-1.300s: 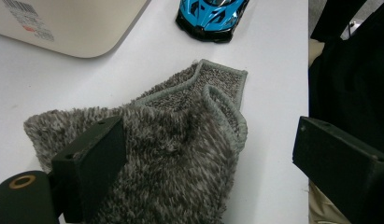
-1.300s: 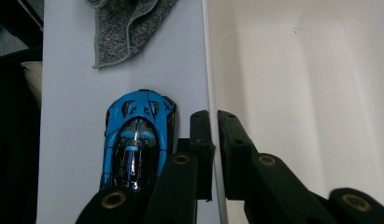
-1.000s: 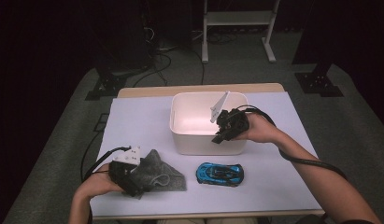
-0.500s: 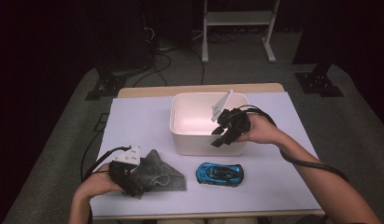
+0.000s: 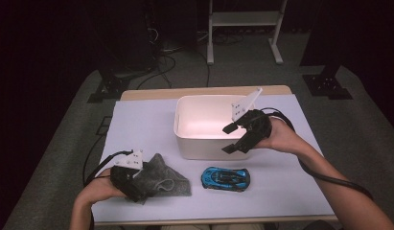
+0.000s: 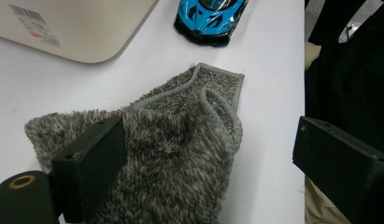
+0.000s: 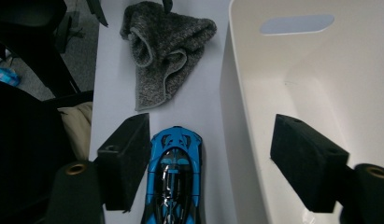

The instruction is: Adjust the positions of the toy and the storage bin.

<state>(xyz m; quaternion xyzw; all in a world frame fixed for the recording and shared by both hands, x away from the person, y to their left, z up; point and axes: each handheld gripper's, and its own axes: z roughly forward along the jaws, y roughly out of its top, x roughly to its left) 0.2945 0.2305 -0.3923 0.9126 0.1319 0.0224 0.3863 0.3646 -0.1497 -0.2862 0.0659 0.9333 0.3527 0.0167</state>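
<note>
My right gripper (image 5: pixel 231 138), jaws just opened and empty, hovers mid-frame over the white plastic bin's (image 5: pixel 204 144) near rim. Lower left, my left gripper (image 5: pixel 137 190) gapes around the fluffy grey cloth (image 5: pixel 167 178).

The right gripper (image 7: pixel 210 163) hung with its two black jaws wide apart, having just been opening, and nothing sat between the pads. The near wall of the white bin (image 7: pixel 236 140) ran up through the gap between them, while the blue toy car (image 7: pixel 173 182) lay on the table just inside the left jaw. Farther ahead of that jaw lay the crumpled grey cloth (image 7: pixel 164 51).
</note>
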